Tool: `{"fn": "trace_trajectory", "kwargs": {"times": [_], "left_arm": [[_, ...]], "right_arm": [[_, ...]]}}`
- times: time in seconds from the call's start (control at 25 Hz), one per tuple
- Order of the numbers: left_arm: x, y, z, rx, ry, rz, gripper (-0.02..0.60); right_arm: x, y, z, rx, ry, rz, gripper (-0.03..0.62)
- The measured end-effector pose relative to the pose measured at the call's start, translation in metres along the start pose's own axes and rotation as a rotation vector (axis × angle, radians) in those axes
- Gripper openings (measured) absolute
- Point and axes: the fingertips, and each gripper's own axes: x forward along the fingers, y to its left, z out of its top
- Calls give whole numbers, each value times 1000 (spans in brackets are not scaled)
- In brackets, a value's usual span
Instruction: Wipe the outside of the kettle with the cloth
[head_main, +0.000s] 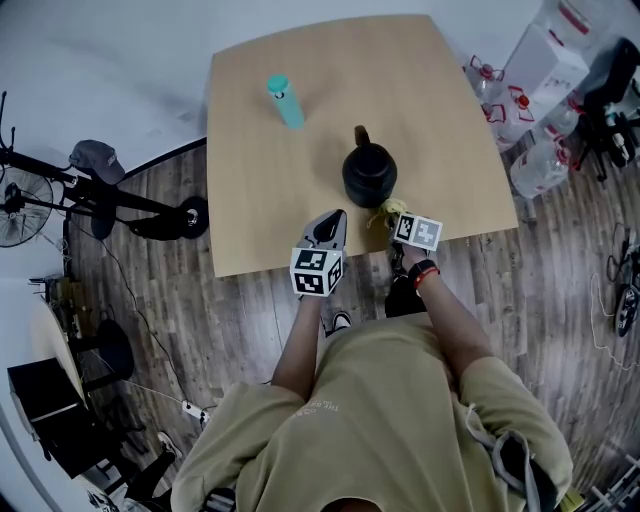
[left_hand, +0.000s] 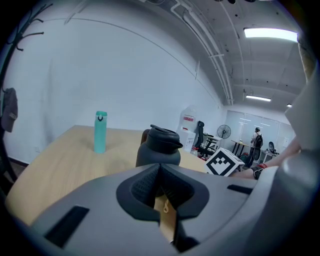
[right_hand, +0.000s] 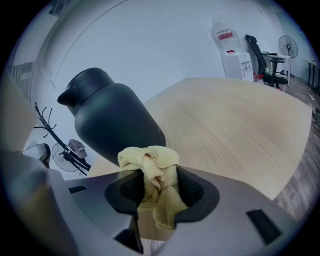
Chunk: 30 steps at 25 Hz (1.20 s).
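Two grippers: both low over the near edge of the table (head_main: 250, 220), side by side, just near of the kettle (head_main: 369, 175).
Right gripper (right_hand: 156, 192): jaws clamped on a bunched yellow cloth (right_hand: 150, 162); a wad sticks out ahead of the jaws and a tail hangs below.
Left gripper (left_hand: 160, 172): jaws pressed together, nothing between them; it points at the kettle from the near left.
Kettle: black, upright on the table, lid on, in the near half and a little right of centre; handle on its far side.
Cloth to kettle: wad sits just at the near-right lower wall; touching or a hair apart, cannot tell.
Other: teal bottle (head_main: 286, 101) upright, well off to the far left of the kettle.
Step, as judged: approach done, wiping about to begin or only just begun.
Next move calls for: pressing the wad against the wall and sweeping round it. The left gripper is free to steady the kettle, since a side push could slide it.
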Motion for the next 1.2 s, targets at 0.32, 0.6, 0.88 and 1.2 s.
{"fn": "trace_trajectory", "kwargs": {"times": [0.32, 0.6, 0.88, 1.2], "left_arm": [[11, -1, 7, 1, 5, 22, 23], [20, 1, 10, 0, 18, 47, 23], [28, 1, 26, -15, 5, 52, 23], [30, -2, 43, -14, -23, 58, 23]], "right_arm": [[9, -23, 27, -19, 19, -10, 170], [19, -33, 54, -29, 16, -1, 170], [32, -33, 74, -11, 26, 47, 170], [10, -28, 105, -47, -58, 81, 172]]}}
